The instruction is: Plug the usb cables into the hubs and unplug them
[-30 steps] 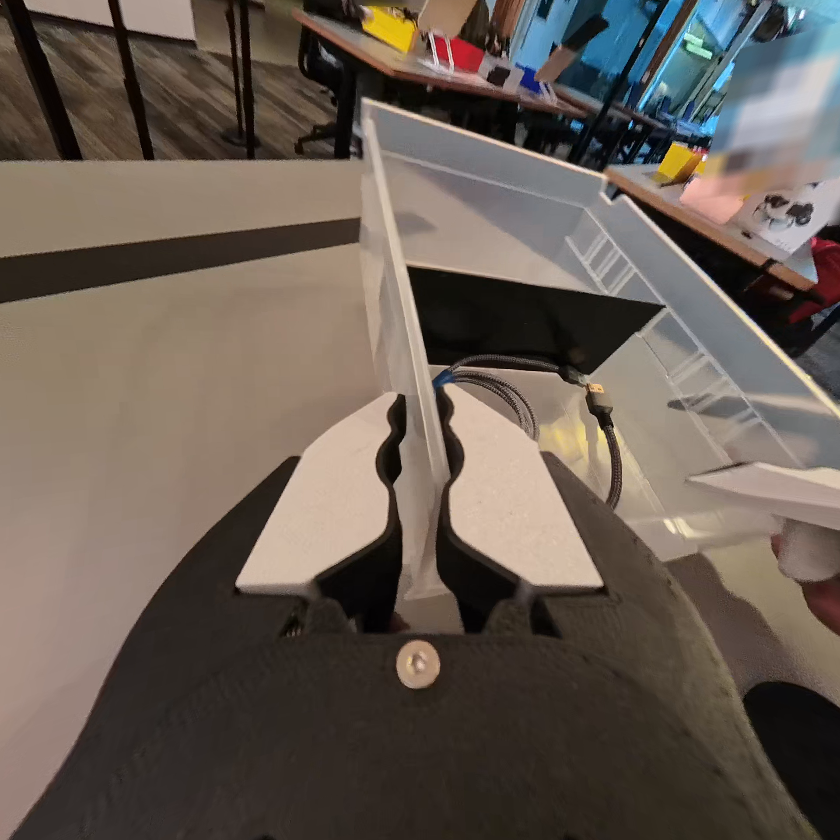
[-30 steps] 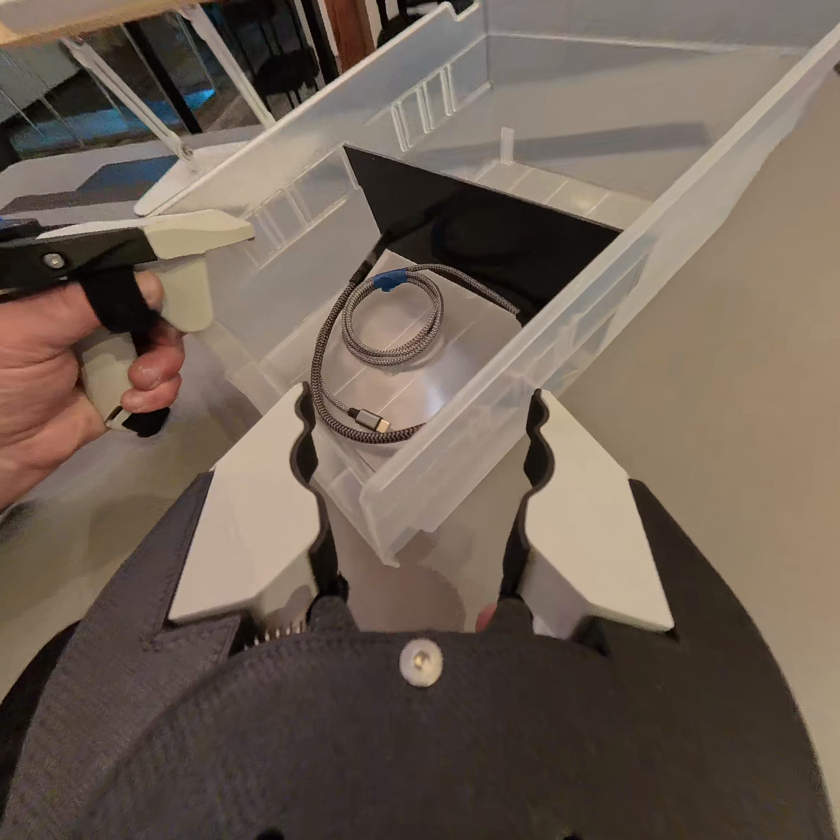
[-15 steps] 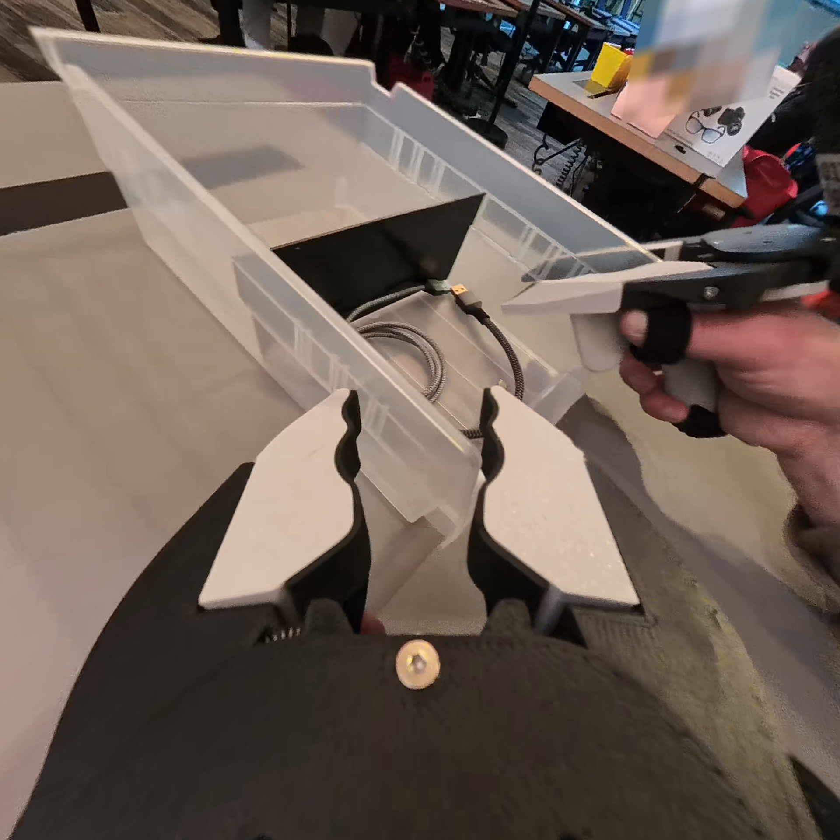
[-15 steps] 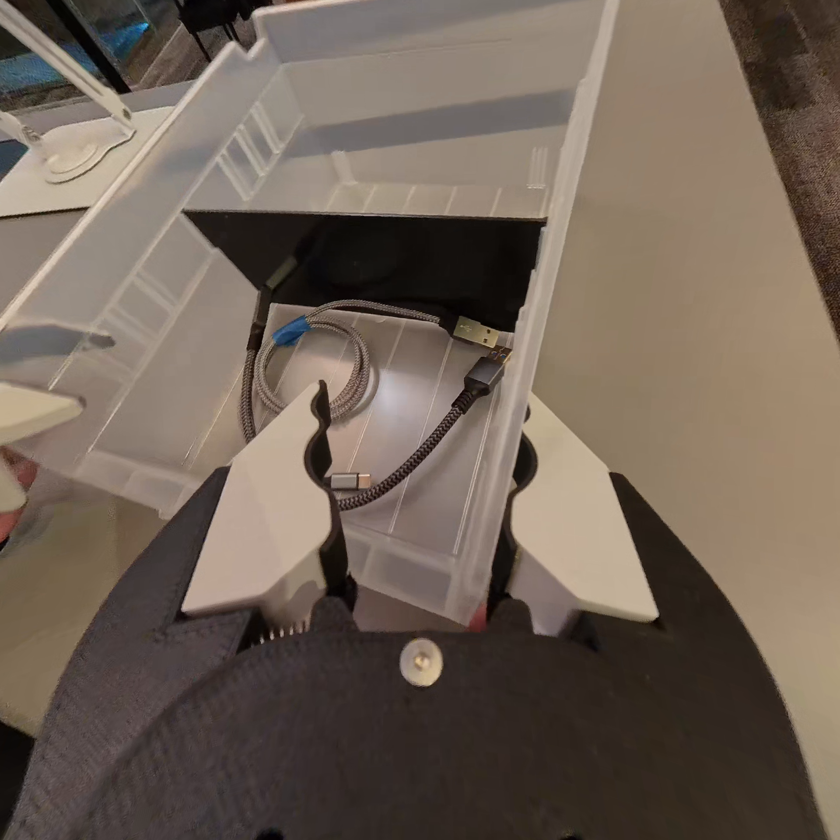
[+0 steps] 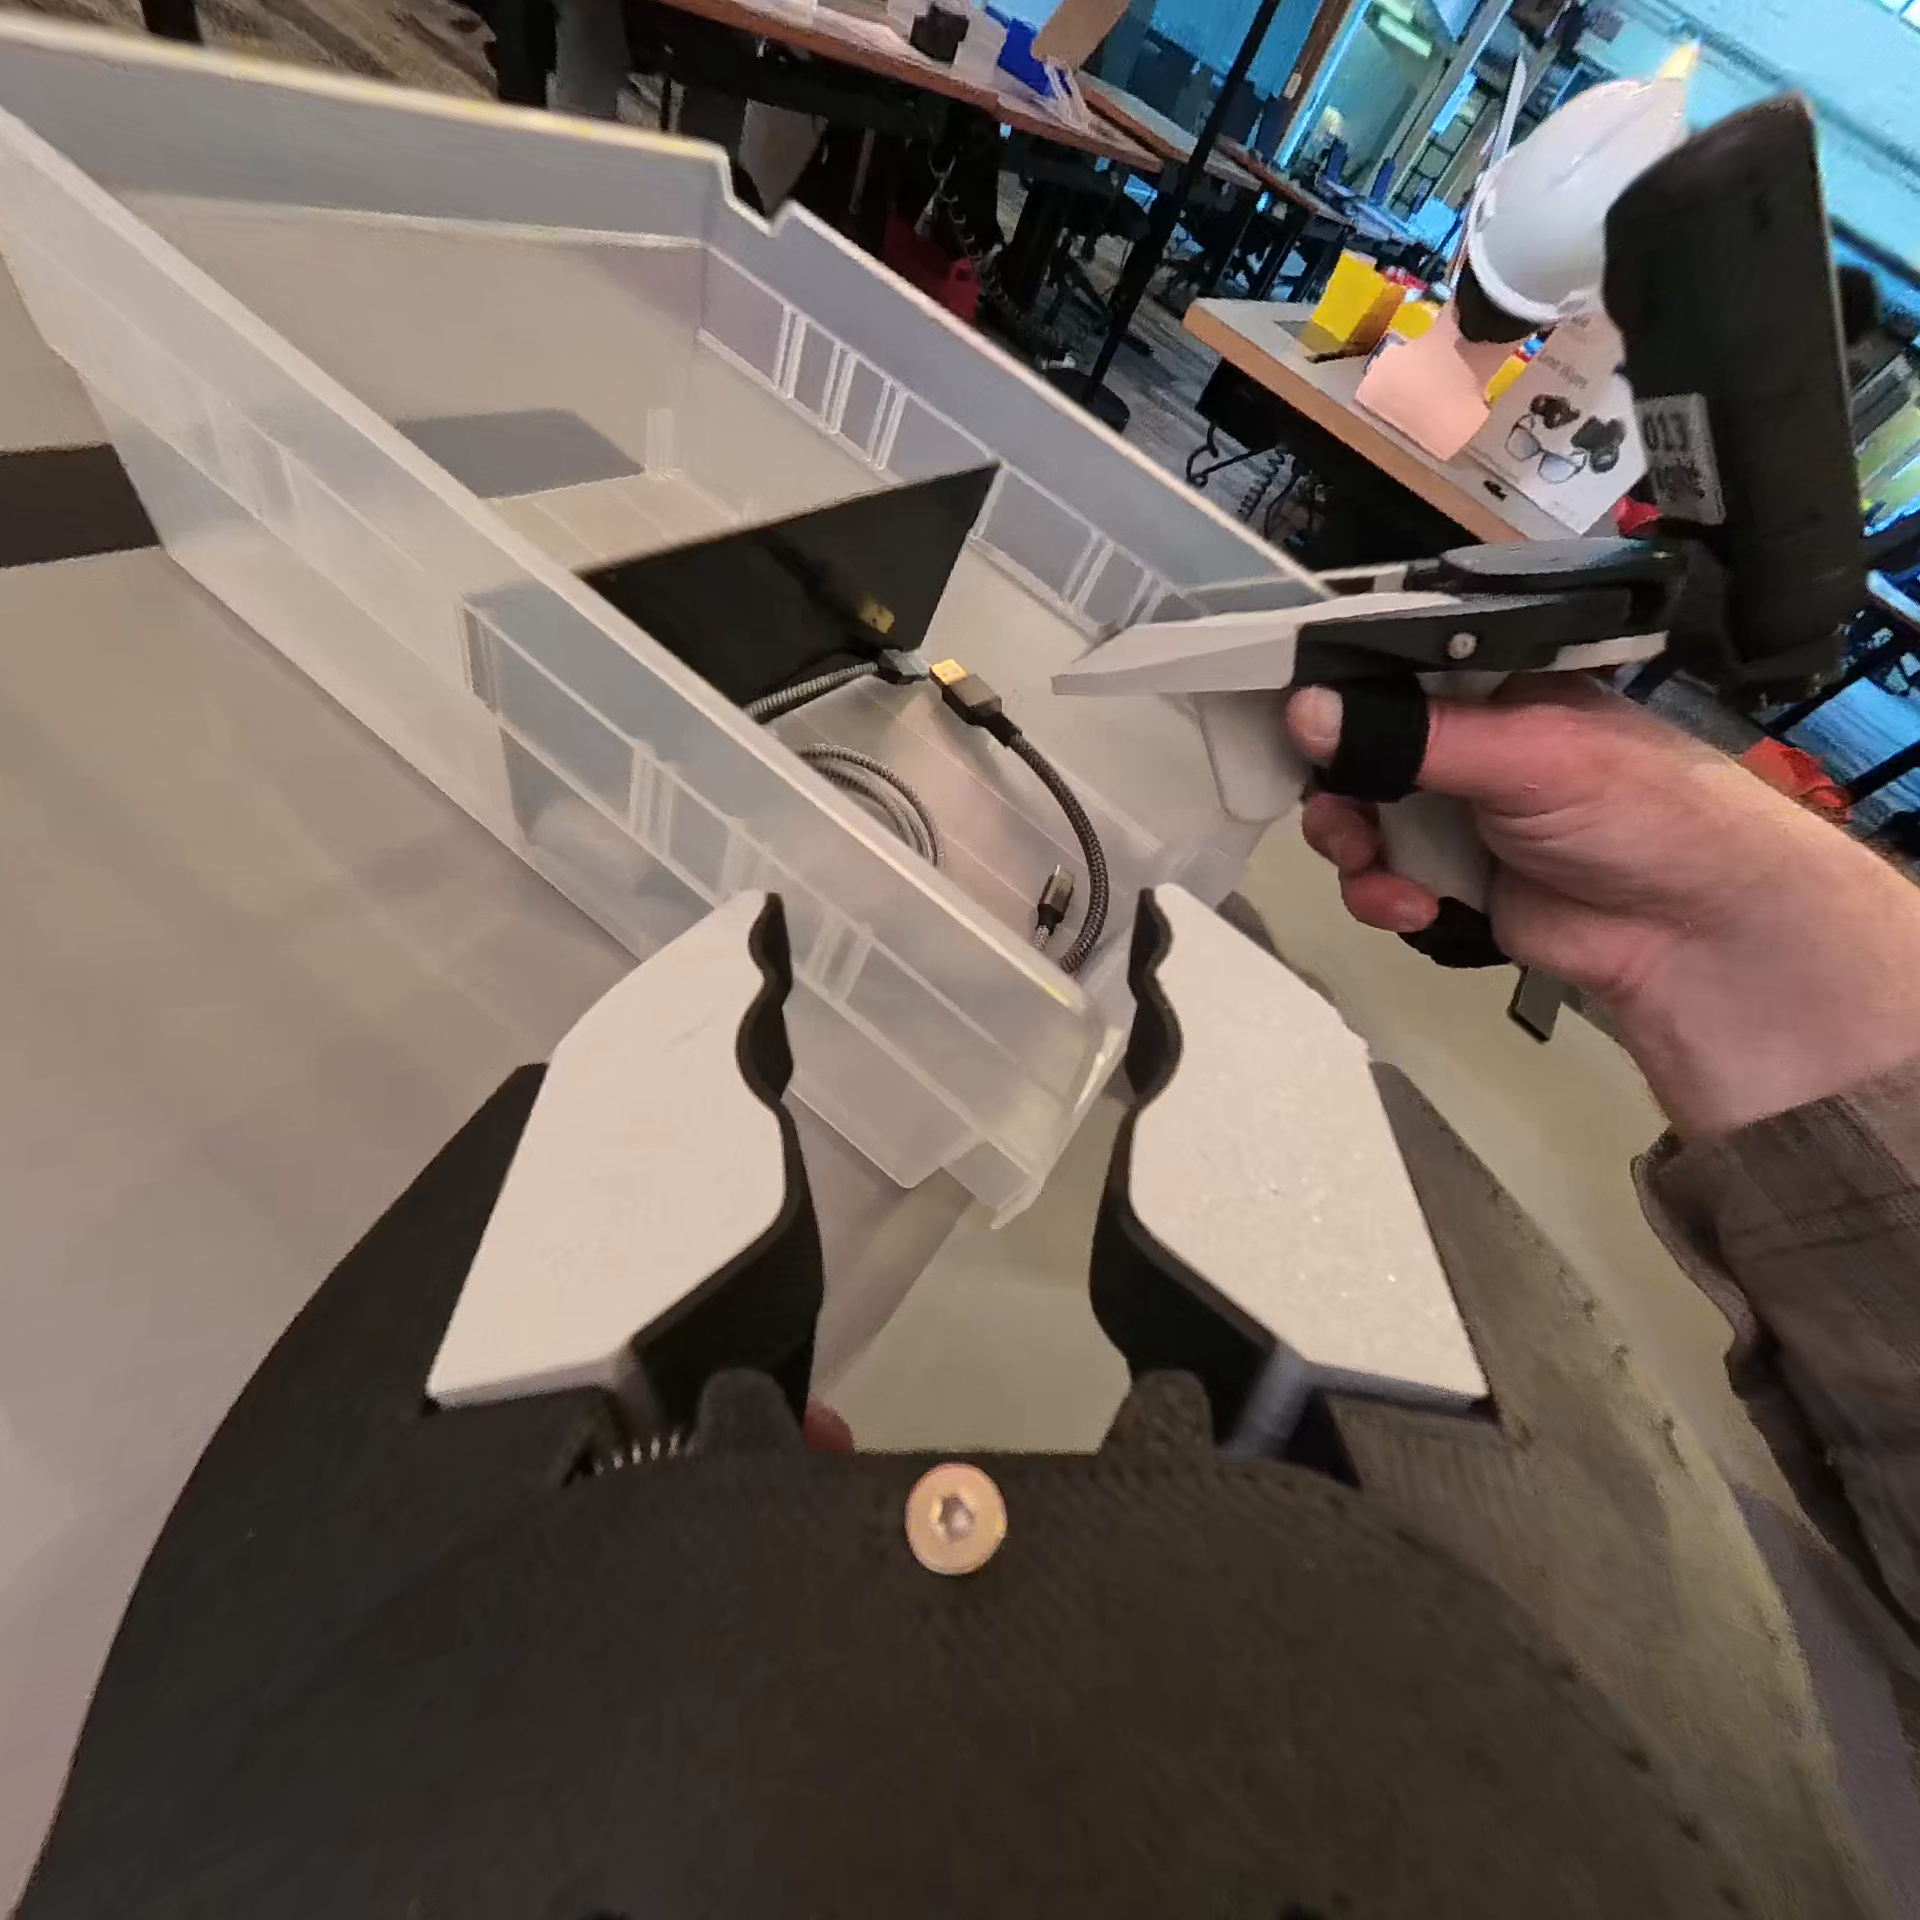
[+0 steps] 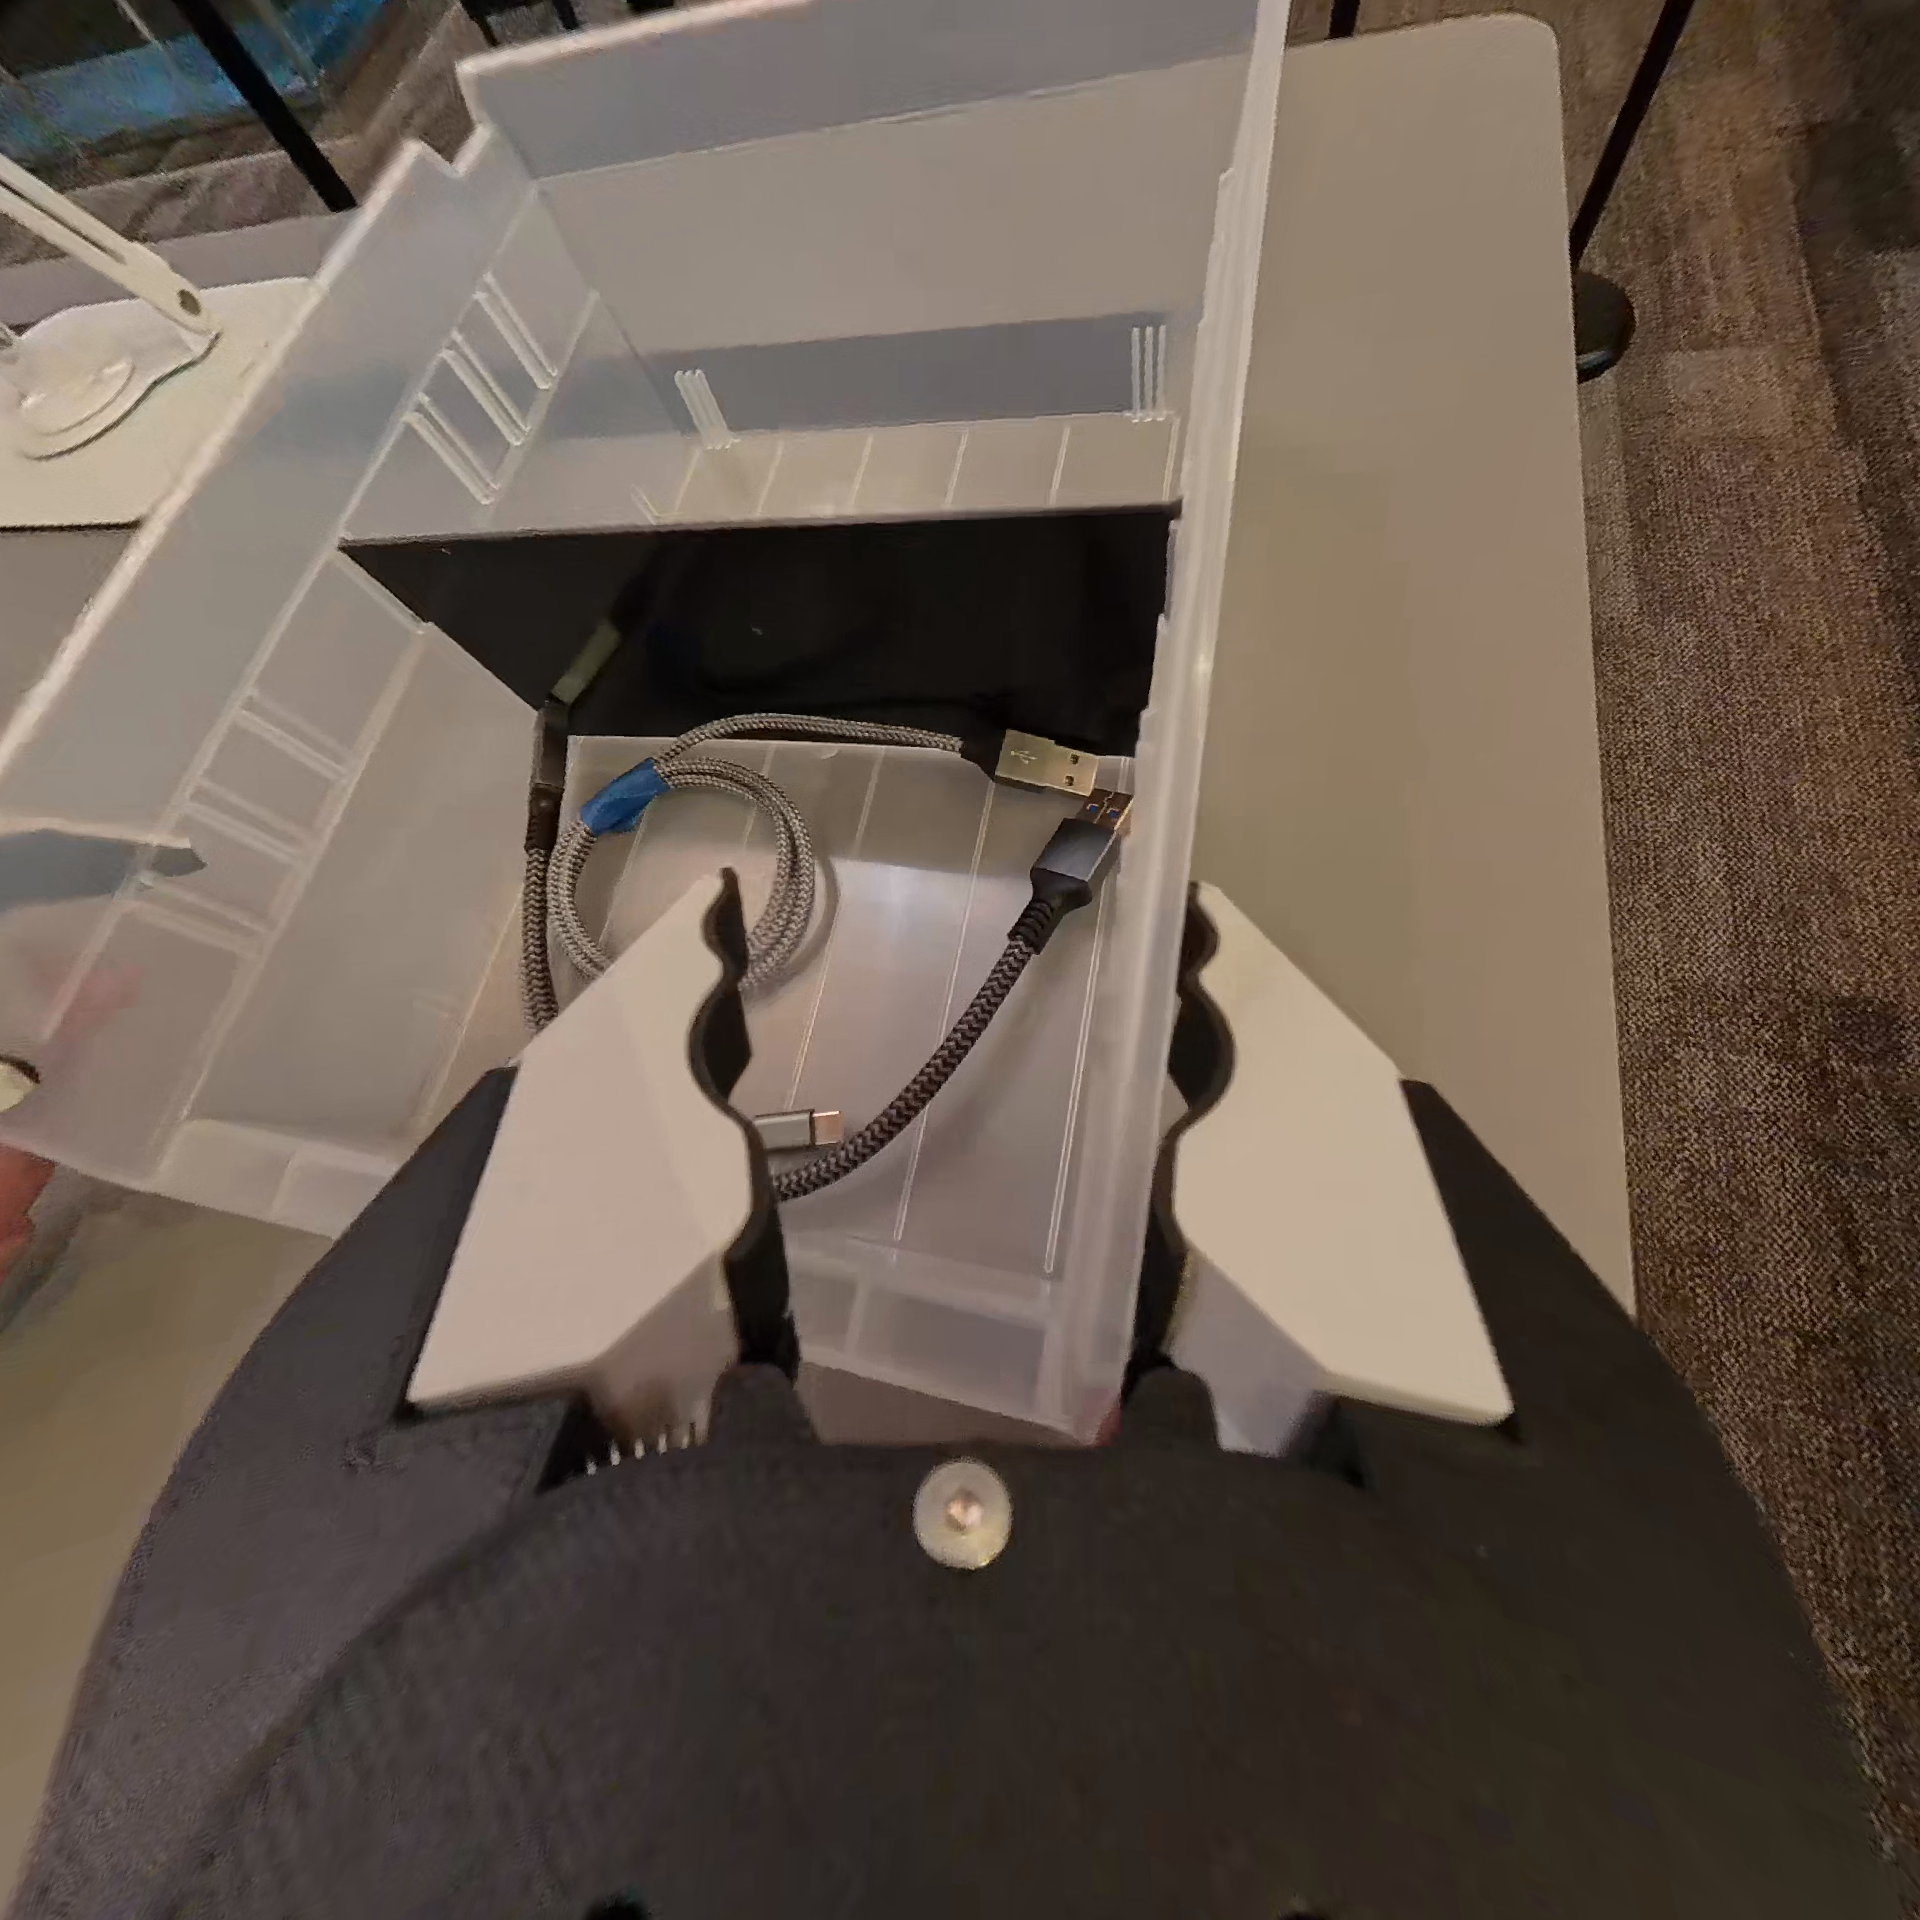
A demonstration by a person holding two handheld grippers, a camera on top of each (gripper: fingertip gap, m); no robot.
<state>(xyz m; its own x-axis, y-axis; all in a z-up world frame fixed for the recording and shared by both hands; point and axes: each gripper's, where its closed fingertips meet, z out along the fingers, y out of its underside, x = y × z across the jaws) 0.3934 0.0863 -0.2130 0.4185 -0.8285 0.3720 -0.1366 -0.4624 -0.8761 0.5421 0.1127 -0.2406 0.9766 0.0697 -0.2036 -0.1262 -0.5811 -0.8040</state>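
Note:
A translucent plastic bin lies on the pale table, split by a black divider. In its near compartment lie two braided USB cables. The light grey one is coiled, with blue tape and a silver USB-A plug. The darker one has a blue-tongued USB-A plug and a small plug at its other end. My left gripper is open, with the bin's near corner between its fingers. My right gripper is open and straddles the bin's right wall. I see no hub clearly.
The right gripper, held in a hand, hovers over the bin's far side in the left wrist view. The table's right edge drops to brown carpet. A white lamp base stands at the far left. Office desks fill the background.
My left gripper was shut on the bin's wall a second ago; it has opened and drawn back to the near corner. My right gripper stayed open and swung over the bin's right wall.

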